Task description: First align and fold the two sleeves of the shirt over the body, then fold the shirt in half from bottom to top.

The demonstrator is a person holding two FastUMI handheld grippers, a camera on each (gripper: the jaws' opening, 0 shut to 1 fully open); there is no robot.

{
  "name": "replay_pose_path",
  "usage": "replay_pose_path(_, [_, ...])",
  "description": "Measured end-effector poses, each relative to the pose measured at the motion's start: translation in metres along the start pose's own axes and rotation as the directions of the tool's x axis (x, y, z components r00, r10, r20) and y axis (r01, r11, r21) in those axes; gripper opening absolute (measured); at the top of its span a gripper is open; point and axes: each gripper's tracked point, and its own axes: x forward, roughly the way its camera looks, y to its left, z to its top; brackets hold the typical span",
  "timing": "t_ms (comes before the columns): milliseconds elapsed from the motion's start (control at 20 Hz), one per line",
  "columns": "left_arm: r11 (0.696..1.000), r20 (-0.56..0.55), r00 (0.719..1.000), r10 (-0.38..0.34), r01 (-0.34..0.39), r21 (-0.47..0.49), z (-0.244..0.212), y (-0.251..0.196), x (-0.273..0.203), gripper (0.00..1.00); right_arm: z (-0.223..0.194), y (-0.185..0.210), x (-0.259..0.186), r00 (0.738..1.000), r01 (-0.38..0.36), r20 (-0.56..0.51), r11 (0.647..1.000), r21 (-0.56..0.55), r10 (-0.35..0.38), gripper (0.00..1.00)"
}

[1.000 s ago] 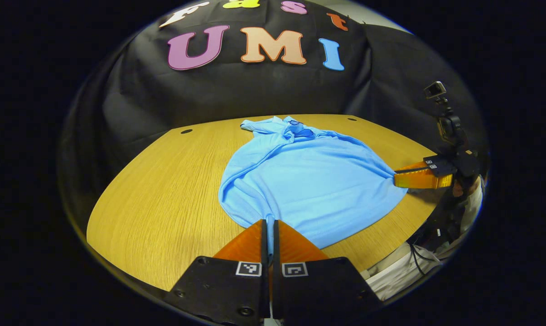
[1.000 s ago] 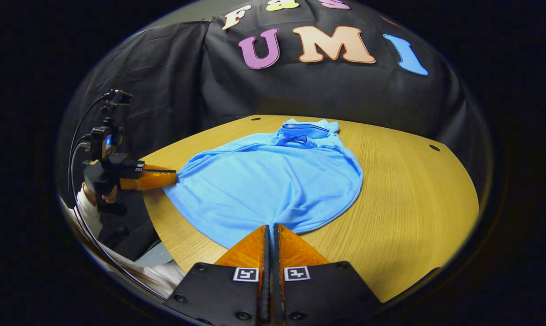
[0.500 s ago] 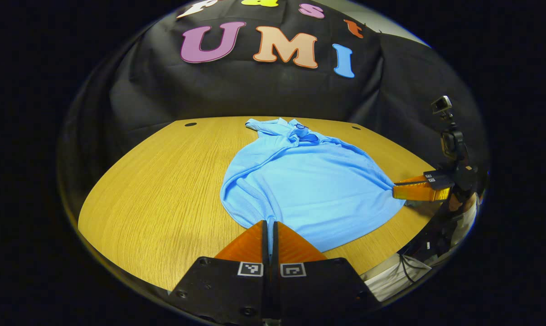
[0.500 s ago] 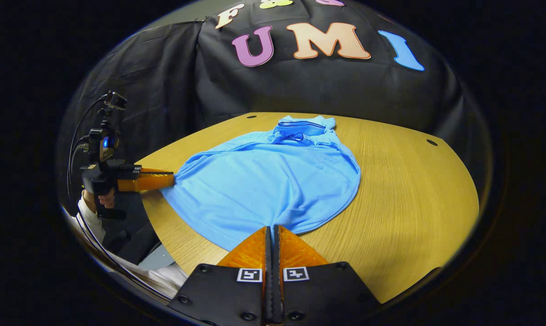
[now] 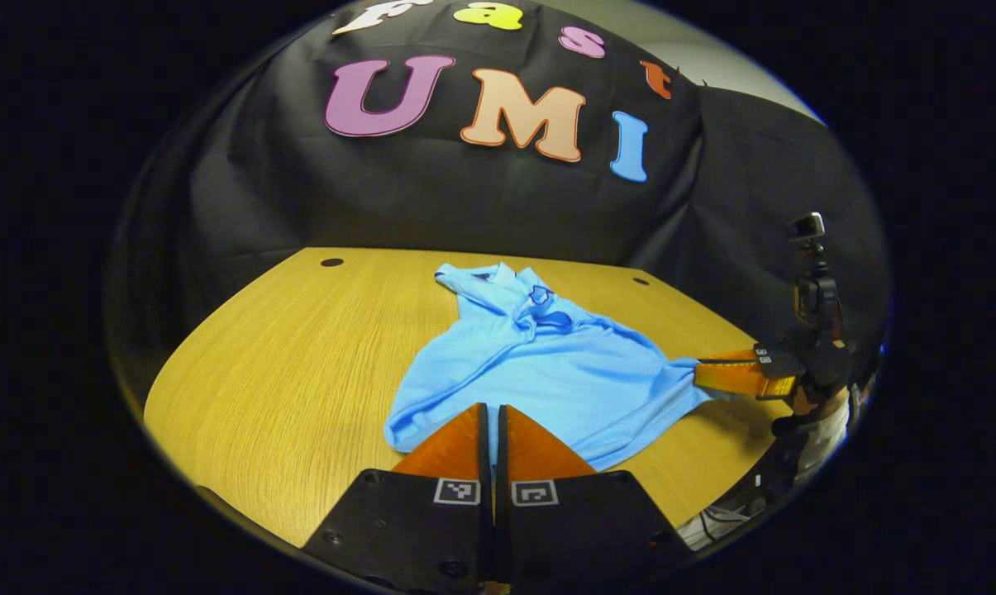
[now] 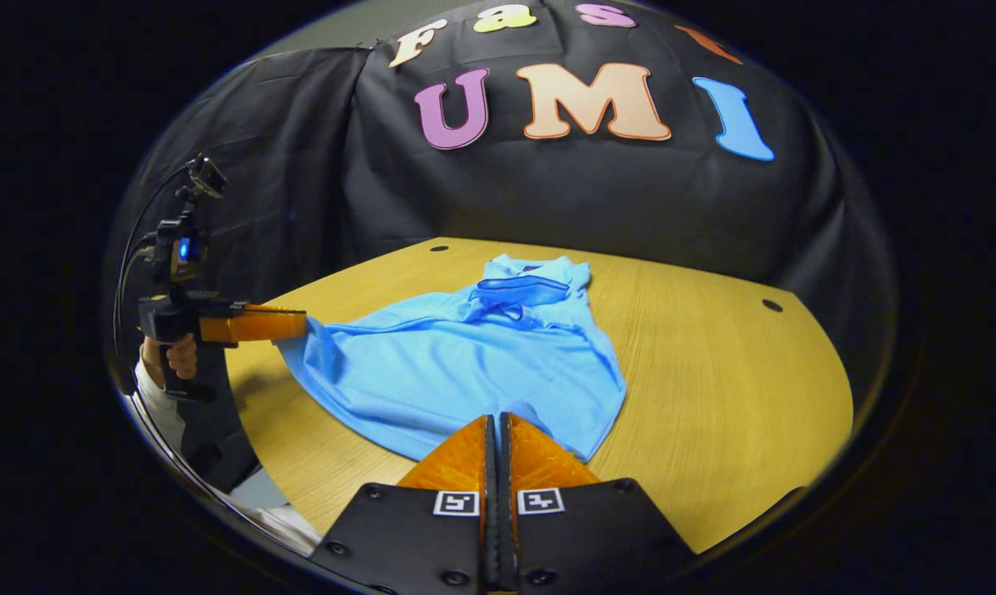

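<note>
A: Table (image 5: pixel 283 347), wood grain. Blue shirt (image 5: pixel 547 372) spread across the middle, collar (image 6: pixel 518 289) toward the cloth wall, near hem raised off the surface.

B: Grippers?

A: Left gripper (image 5: pixel 491 413) clenched on the hem's left corner. Right gripper (image 6: pixel 495 423) clenched on the right corner; fabric between both fingers each side.

B: Hands?

A: One hand (image 6: pixel 179 357), gripping the left handle.
</note>
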Motion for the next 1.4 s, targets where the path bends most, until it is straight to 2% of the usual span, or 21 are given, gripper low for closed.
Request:
replay_pose_path(150, [1.000, 0.047, 0.999, -0.015, 0.016, -0.020, 0.033, 0.004, 0.023, 0.00, 0.022, -0.014, 0.019, 1.000, 0.020, 0.006, 1.000, 0.000, -0.020, 0.02])
replay_pose_path(300, [0.999, 0.087, 0.996, -0.007, 0.012, -0.053, 0.067, 0.013, 0.050, 0.00, 0.055, -0.039, 0.041, 0.997, 0.073, 0.027, 0.997, -0.029, -0.072, 0.02])
replay_pose_path(550, [0.996, 0.156, 0.988, 0.006, 0.009, -0.094, 0.124, 0.024, 0.100, 0.00, 0.108, -0.066, 0.084, 0.989, 0.128, 0.068, 0.992, -0.003, -0.128, 0.02])
replay_pose_path(850, [0.984, 0.179, 0.973, 0.149, -0.127, -0.125, 0.157, 0.055, 0.161, 0.00, 0.139, -0.099, 0.137, 0.975, 0.210, 0.068, 0.977, 0.036, -0.212, 0.02])
replay_pose_path(1050, [0.949, 0.199, 0.935, 0.293, -0.258, -0.184, 0.171, 0.089, 0.201, 0.00, 0.147, -0.124, 0.174, 0.960, 0.273, 0.042, 0.959, 0.073, -0.276, 0.02])
replay_pose_path(1250, [0.922, 0.163, 0.919, 0.360, -0.325, -0.209, 0.161, 0.105, 0.240, 0.00, 0.147, -0.138, 0.210, 0.948, 0.312, 0.035, 0.947, 0.079, -0.316, 0.02])
replay_pose_path(1400, [0.901, 0.151, 0.898, 0.413, -0.379, -0.213, 0.152, 0.120, 0.253, 0.00, 0.145, -0.145, 0.231, 0.943, 0.322, 0.045, 0.938, 0.126, -0.330, 0.02])
